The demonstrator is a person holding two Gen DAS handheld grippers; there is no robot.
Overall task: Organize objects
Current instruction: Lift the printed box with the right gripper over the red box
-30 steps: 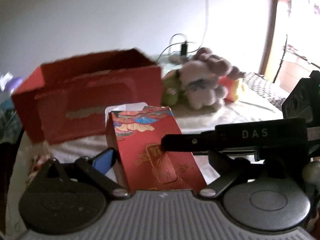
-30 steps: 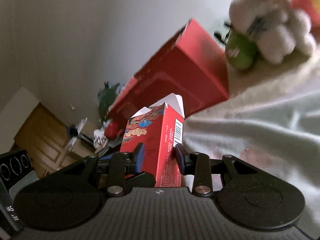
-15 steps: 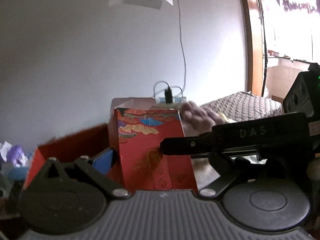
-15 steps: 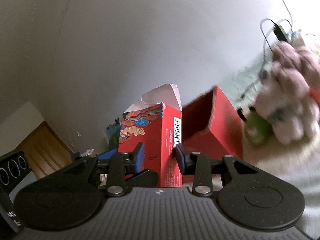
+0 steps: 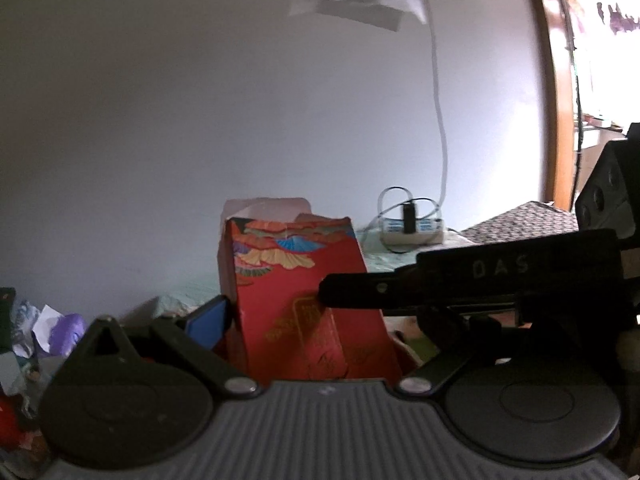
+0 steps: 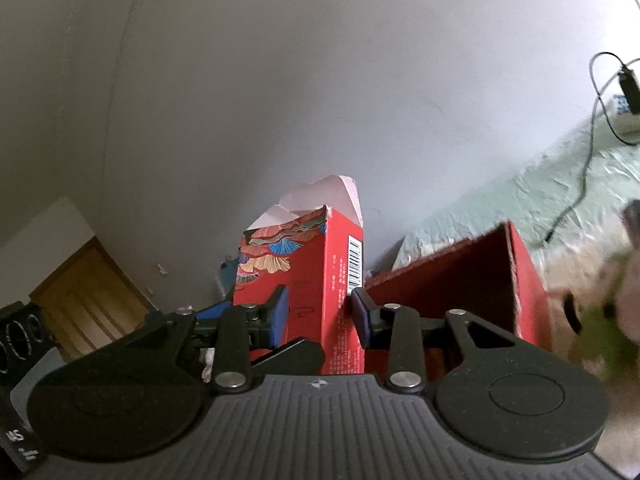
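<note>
Left wrist view: the small red carton (image 5: 304, 300) stands upright, top flap open, between the fingers of the left gripper (image 5: 308, 320). The blue pad touches its left edge. The other side is hidden behind the right gripper's black arm, which crosses in front, so I can't tell if the left one is truly clamped. Power strip (image 5: 412, 226) w/ cable sits well behind on the pale cloth.

Right wrist view: the right gripper (image 6: 320, 312) has both blue pads pressed on the carton's (image 6: 308, 280) side faces, low down — closed on it and carrying it, I'd say. The carton is in the air, just left of the big open red box (image 6: 480, 280), whose mouth faces up. A blurred plush toy (image 6: 608, 312) is at the right edge.

Step in hand looks like dropping the carton into the box. To do it well: keep it vertical, bring it over the opening so the bottom clears the near wall, lower before letting go. The grip is low and the flap loose — squeeze gently, cardboard will dent. Free the left side first if it is holding.
</note>
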